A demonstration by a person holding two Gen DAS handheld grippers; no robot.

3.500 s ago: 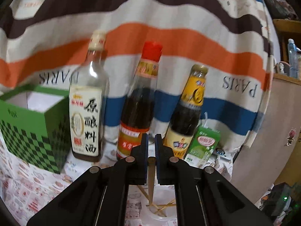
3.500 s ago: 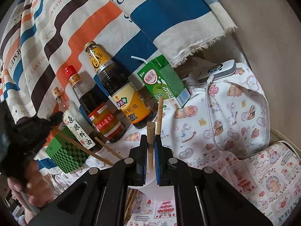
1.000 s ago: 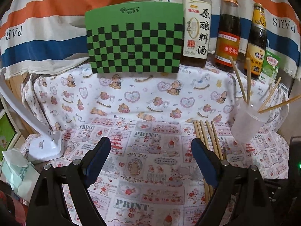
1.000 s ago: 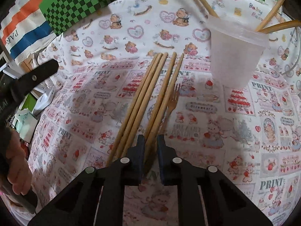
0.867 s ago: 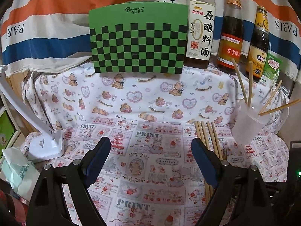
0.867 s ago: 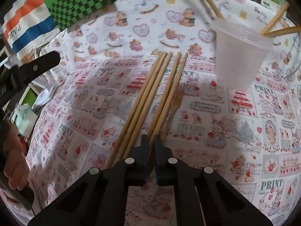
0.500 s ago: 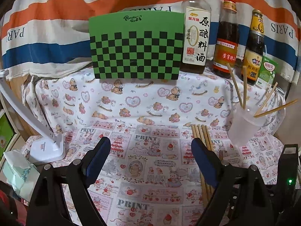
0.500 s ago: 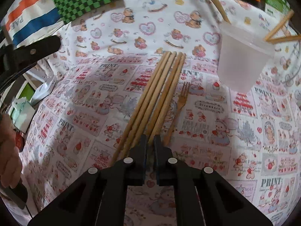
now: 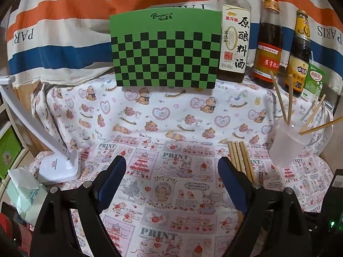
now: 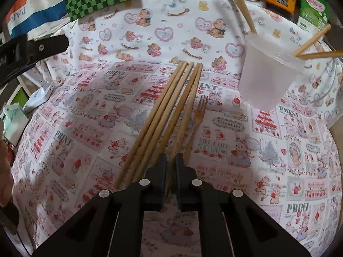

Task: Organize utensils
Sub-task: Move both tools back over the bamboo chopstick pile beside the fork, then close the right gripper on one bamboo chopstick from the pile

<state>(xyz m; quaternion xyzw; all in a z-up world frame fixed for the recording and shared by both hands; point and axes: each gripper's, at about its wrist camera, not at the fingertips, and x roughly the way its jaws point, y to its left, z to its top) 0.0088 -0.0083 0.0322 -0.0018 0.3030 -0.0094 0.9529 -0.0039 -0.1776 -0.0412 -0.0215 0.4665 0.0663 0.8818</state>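
Chopsticks (image 9: 240, 158), loose, lay in a tight bundle on the printed tablecloth (image 9: 171, 192), just left of the translucent plastic cup (image 9: 287, 145), in the left wrist view. That cup, taken as landmark, stood at the cloth's right side and held four more chopsticks (image 9: 288, 102) leaning out of its mouth. Beyond the cup and to its left stood three sauce bottles (image 9: 268, 36) in a row; a green drink carton (image 9: 314, 83) stood directly behind the cup. Further left of the cup than the bottles, a green checkered box (image 9: 165, 49) stood against a striped cloth backdrop (image 9: 64, 21). Far left of the cup sat a white lamp base (image 9: 60, 167) and a tissue pack (image 9: 23, 192). The left gripper (image 9: 169, 171) hung over bare cloth well left of the cup, its jaws spread wide with nothing between them.

In the right wrist view, four loose chopsticks (image 10: 163, 111) ran side by side from near the cup's (image 10: 265, 79) foot down toward the camera, on the cup's left. A small wooden fork (image 10: 197, 120) lay between that bundle and the cup, touching the nearest stick or nearly so. The right gripper (image 10: 170, 160) had its jaws drawn together on the near end of one chopstick of the bundle. The left gripper's black finger (image 10: 42, 47) showed far left of the cup, with part of a hand (image 10: 5, 171) at the frame edge.
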